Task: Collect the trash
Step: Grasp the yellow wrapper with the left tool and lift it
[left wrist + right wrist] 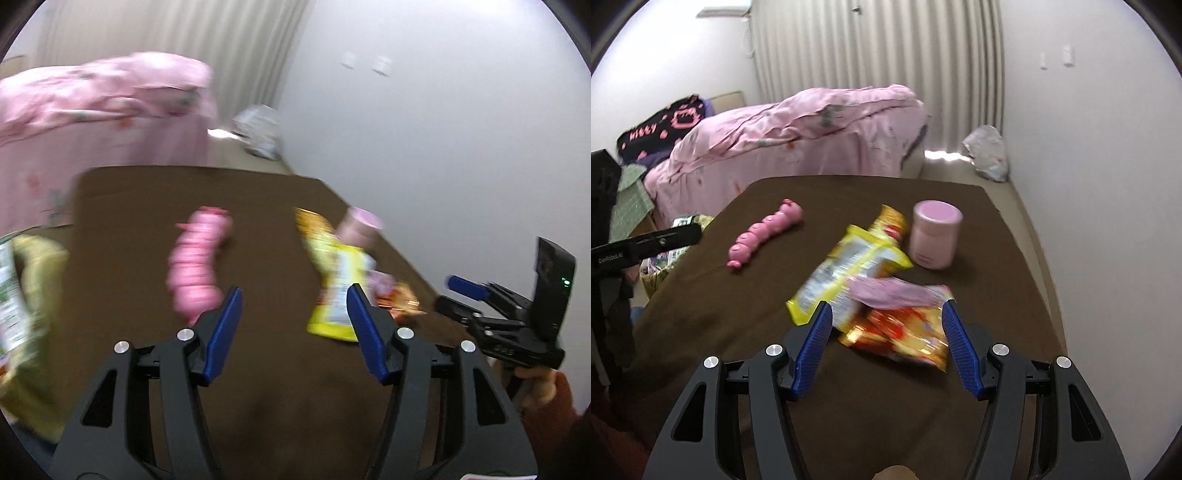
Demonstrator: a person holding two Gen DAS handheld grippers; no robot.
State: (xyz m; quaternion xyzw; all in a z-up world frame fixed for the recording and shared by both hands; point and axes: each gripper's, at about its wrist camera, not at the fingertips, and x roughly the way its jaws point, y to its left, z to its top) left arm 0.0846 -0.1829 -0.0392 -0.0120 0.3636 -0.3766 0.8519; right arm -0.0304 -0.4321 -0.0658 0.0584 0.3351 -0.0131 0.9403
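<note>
On the brown table (738,332) lie a yellow snack wrapper (849,269), a pink wrapper (897,293) and a red-gold wrapper (905,336), overlapping. My right gripper (886,314) is open and empty, its fingers on either side of the near end of the pile, just above it. My left gripper (293,299) is open and empty over the table (277,369), with the yellow wrapper (338,291) beside its right finger. The left wrist view is blurred. The right gripper's body (517,321) shows at its right edge.
A pink caterpillar toy (762,232) and a pink jar (934,238) stand on the table. A bed with a pink cover (798,136) is behind it. A white plastic bag (988,151) lies by the wall. A box of clutter (665,254) sits left of the table.
</note>
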